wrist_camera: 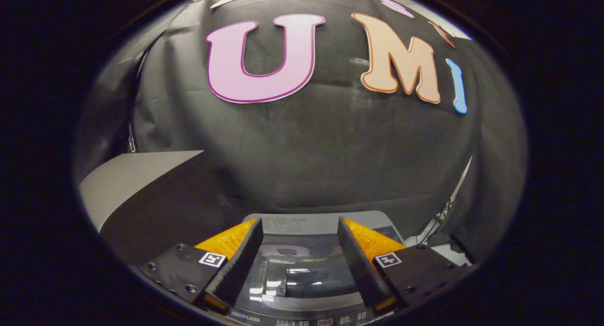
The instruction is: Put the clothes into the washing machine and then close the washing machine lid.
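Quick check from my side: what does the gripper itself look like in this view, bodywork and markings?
The gripper has two wedge-shaped fingers with ribbed, serrated inner faces. Each finger mounts on a flat black block fastened with small screws. Each block carries a square black-and-white tag near the finger base.

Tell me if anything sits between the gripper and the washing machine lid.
Nothing visible does. The gripper is open, its fingers apart and holding nothing, and the washing machine lid, glossy and lying flat, shows directly between and below them. No clothes can be seen here.
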Demonstrator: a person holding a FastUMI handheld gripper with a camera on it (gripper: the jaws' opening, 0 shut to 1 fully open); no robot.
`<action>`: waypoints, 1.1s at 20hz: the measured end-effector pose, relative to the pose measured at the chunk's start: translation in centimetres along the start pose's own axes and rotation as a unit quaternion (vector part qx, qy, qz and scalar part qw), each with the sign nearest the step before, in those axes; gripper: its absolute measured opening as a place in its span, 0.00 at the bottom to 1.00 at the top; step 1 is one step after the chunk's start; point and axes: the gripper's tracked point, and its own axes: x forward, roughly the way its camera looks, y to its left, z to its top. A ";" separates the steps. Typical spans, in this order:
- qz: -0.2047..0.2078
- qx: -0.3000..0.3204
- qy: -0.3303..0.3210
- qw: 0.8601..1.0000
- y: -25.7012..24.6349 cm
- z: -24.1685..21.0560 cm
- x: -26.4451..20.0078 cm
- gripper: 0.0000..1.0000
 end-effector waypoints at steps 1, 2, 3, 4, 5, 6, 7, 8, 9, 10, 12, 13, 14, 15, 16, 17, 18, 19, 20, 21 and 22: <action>0.000 0.003 -0.005 1.000 -0.6 -0.2 -0.4 0.99; 0.000 0.008 -0.009 1.000 -1.1 -0.5 -0.7 0.99; -0.001 0.012 -0.013 1.000 -1.7 -0.8 -1.0 0.99; -0.004 0.016 -0.019 1.000 -2.5 -1.0 -1.4 0.99; -0.006 0.020 -0.026 0.999 -3.1 -1.3 -1.8 0.99; -0.008 0.022 -0.033 0.999 -3.9 -1.4 -2.5 0.99; -0.010 0.023 -0.041 0.999 -4.7 -1.6 -3.0 0.99; -0.007 0.025 -0.050 0.998 -5.5 -1.6 -3.6 0.98; -0.003 0.028 -0.060 0.998 -6.2 -1.6 -4.2 0.98; -0.001 0.032 -0.070 0.997 -6.9 -1.7 -4.9 0.98; 0.002 0.035 -0.090 0.995 -8.3 -2.0 -6.0 0.98; 0.003 0.031 -0.098 0.995 -8.9 -2.3 -6.7 0.98; 0.001 0.026 -0.104 0.994 -9.5 -2.6 -7.2 0.98; -0.002 0.020 -0.108 0.994 -10.3 -3.1 -7.7 0.98; -0.002 0.015 -0.113 0.994 -10.8 -3.6 -8.2 0.98; -0.001 0.013 -0.118 0.993 -10.9 -4.1 -8.4 0.98; 0.003 0.011 -0.126 0.992 -11.1 -4.5 -9.1 0.98; 0.005 0.011 -0.135 0.991 -11.5 -5.1 -9.5 0.98; 0.009 0.012 -0.143 0.990 -11.8 -5.5 -10.1 0.98; 0.011 0.012 -0.149 0.989 -12.0 -6.2 -10.6 0.98; 0.011 0.011 -0.150 0.989 -12.3 -6.9 -11.2 0.98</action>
